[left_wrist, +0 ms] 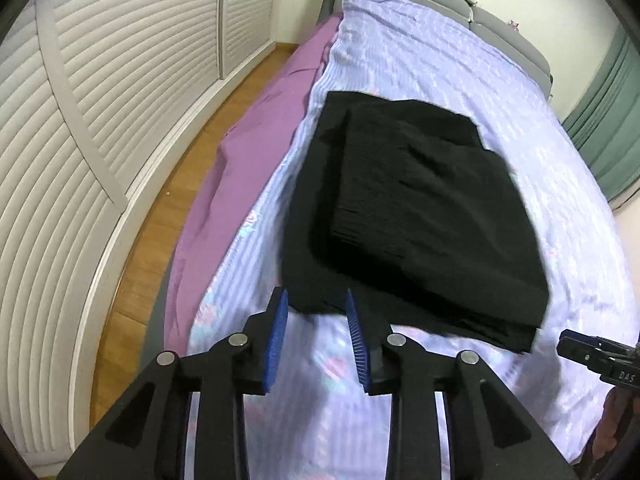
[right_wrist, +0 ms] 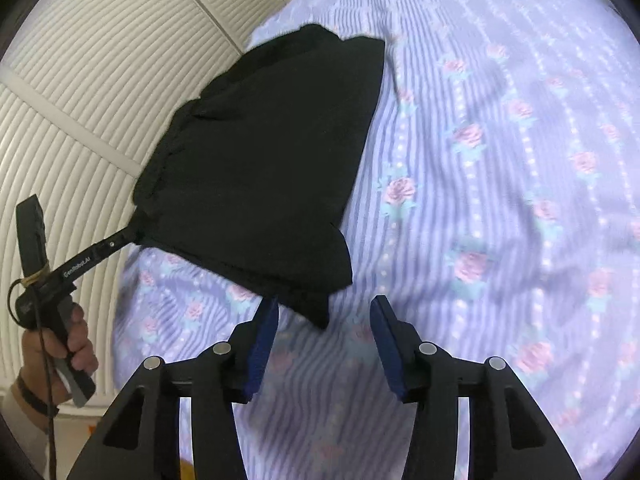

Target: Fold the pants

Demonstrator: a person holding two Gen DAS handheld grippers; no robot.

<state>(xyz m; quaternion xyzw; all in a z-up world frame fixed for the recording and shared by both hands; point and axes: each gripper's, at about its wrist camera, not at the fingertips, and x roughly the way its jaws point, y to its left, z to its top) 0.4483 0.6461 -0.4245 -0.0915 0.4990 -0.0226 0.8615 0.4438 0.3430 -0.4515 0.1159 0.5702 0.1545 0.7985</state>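
The left gripper [left_wrist: 316, 312], black-framed with ribbed blue pads, stands partly open with the near left edge of the black knitted pants [left_wrist: 412, 216] reaching between its fingertips; the pads do not appear to press the cloth, so I judge it has no hold. The right gripper [right_wrist: 324, 316] gapes wider, and the near corner of the pants dips into the gap without touching either pad, as far as the blur lets me tell.

The pants lie folded into a thick rectangular bundle on the lilac striped bedspread with pink roses [right_wrist: 500, 160], near the bed's left side, above the purple sheet [left_wrist: 256, 128].

The fold looks nearly complete, so the step in hand is letting go and tidying. To do it well, both grippers should back straight away from the near edge with pads kept apart, so neither corner drags or lifts. Then check that the layers sit square; the upper layer looks slightly offset from the lower.
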